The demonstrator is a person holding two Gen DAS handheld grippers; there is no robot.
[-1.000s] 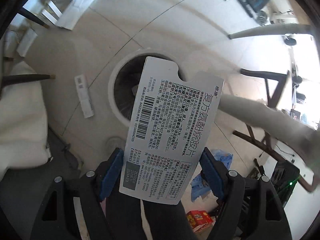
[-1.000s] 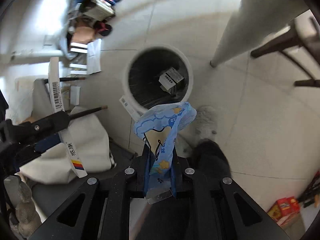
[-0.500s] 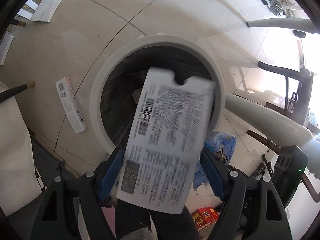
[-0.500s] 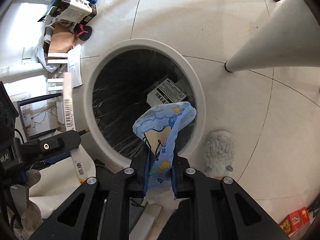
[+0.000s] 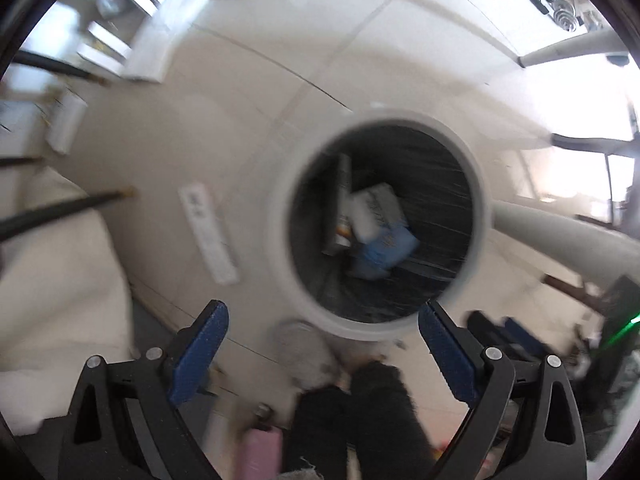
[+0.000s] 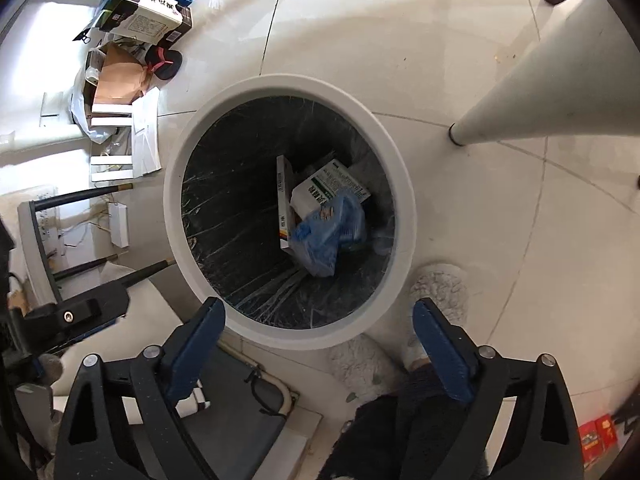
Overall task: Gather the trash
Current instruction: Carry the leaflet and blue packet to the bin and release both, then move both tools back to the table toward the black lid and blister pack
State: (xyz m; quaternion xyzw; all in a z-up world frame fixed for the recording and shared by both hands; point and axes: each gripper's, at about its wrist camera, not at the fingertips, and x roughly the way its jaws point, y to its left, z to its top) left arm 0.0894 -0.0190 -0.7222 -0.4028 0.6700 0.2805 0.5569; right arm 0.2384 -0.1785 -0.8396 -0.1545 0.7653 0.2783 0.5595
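A round white trash bin with a black liner stands on the tiled floor. Inside it lie a thin white medicine box on edge, a second white box and a blue snack wrapper. My right gripper is open and empty, just above the bin's near rim. In the blurred left wrist view the bin sits ahead and to the right, with the same boxes and wrapper inside. My left gripper is open and empty above the near rim.
A long white box lies on the floor left of the bin. A white table leg stands at the right. Boxes, paper and a slipper clutter the far left. A grey fluffy slipper is beside the bin. Dark chair legs at left.
Both grippers have opened. The white medicine box has left my left gripper and the blue wrapper my right gripper; both now lie in the bin. The left view has swung.
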